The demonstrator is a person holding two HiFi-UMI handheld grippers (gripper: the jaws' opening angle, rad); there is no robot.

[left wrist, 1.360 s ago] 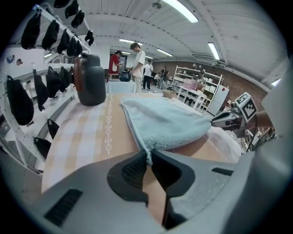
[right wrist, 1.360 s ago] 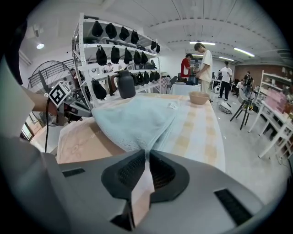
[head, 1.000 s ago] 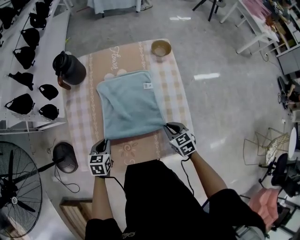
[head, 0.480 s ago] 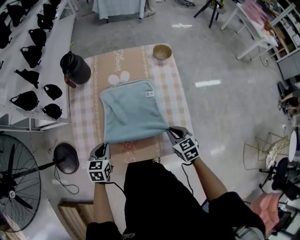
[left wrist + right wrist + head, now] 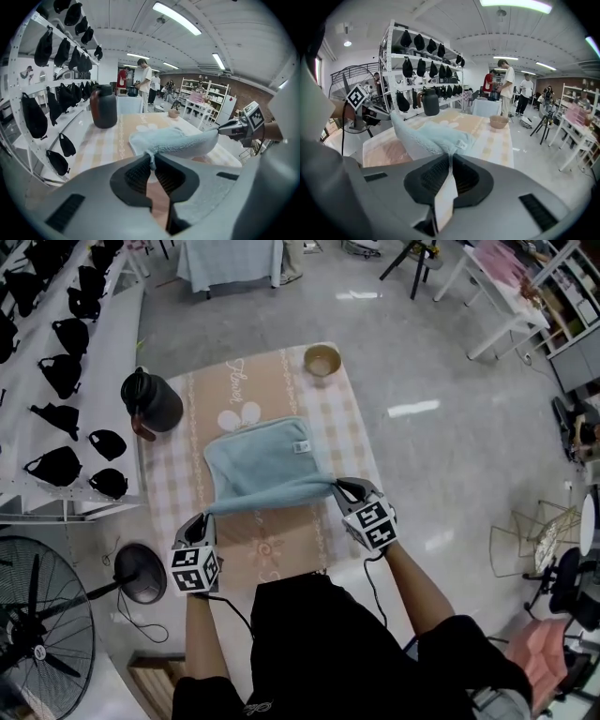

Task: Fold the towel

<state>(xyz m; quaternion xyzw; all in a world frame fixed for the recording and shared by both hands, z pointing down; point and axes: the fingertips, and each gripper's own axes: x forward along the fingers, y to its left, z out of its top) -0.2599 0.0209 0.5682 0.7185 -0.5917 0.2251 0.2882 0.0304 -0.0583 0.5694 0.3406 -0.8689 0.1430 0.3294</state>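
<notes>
A light blue towel (image 5: pixel 267 460) lies on the checked tablecloth (image 5: pixel 352 427), its near edge lifted off the table and stretched between both grippers. My left gripper (image 5: pixel 204 517) is shut on the near left corner of the towel (image 5: pixel 171 143), pinched between the jaws. My right gripper (image 5: pixel 339 487) is shut on the near right corner of the towel (image 5: pixel 431 133). A small white label (image 5: pixel 302 447) shows near the towel's far right corner. The far half rests flat on the cloth.
A dark jug (image 5: pixel 152 400) stands at the table's far left and a small brown bowl (image 5: pixel 322 361) at the far right corner. Shelves with black masks (image 5: pixel 56 371) run along the left. A fan (image 5: pixel 37 634) stands at the near left.
Both grippers have risen and moved toward the far side, lifting the towel's near edge off the table; the visible flat part of the towel has become shorter.
</notes>
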